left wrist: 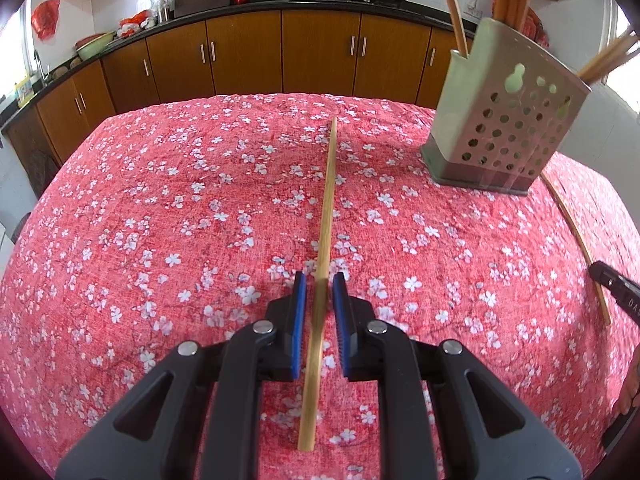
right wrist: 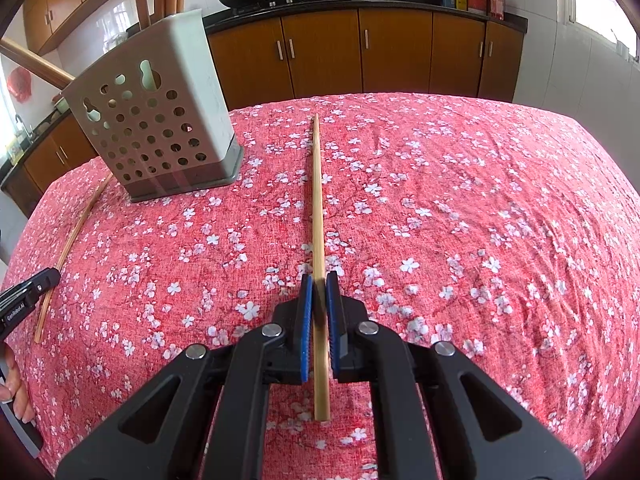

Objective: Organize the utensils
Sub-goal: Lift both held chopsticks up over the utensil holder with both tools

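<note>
On the floral worktop (left wrist: 160, 220) we logged, from the left: our left gripper (left wrist: 319, 284) clenched on one chopstick (left wrist: 326, 208); the perforated holder (left wrist: 500, 136), upright, utensils inside; our right gripper (right wrist: 319, 284) clenched on the second chopstick (right wrist: 317, 208).

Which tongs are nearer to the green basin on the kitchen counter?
Left. The left tongs grip a chopstick on the basin side of the table; the right tongs grip a second chopstick on the far side of the utensil holder.
</note>
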The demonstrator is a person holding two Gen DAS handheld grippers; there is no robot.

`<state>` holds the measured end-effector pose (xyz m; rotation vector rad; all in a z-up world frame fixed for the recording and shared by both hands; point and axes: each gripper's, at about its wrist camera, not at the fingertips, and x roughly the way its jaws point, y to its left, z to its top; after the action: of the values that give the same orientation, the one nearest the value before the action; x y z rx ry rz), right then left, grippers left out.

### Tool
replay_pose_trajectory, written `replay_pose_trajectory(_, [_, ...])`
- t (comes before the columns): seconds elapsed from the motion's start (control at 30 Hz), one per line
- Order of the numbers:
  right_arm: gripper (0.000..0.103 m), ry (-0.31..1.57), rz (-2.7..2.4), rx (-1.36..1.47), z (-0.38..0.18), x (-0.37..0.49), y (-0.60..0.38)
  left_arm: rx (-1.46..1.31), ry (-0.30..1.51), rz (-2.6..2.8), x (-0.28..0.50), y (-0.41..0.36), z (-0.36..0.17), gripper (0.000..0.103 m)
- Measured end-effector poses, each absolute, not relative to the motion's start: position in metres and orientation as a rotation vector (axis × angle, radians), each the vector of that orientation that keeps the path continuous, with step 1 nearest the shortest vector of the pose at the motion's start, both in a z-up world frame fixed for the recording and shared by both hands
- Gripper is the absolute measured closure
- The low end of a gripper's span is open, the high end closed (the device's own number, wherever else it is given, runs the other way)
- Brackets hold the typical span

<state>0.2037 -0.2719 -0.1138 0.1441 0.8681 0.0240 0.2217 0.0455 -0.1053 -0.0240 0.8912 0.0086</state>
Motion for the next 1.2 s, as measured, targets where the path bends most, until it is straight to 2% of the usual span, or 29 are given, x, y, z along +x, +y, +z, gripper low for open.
replay_pose_trajectory(0.27, [0.095,0.869,0.015,0.125,-0.111,0.201,-0.27,-0.018,0.892,0.009,0.213,0.042,-0.105,0.087])
replay_pose_trajectory(0.4, [0.095,0.869,0.015,0.12,-0.111,0.201,-0.27,-0.017,0.891,0.011,0.209,0.044,-0.105,0.094])
replay_pose_trajectory(0.57, [0.095,0.851,0.007,0.128,-0.104,0.19,-0.274,-0.006,0.881,-0.005,0.196,0.047,-0.098,0.095])
replay_pose_trajectory(1.2, [0.095,0.51,0.022,0.209,0.004,0.15,-0.305,-0.09,0.581,-0.049,0.161,0.057,0.016,0.095])
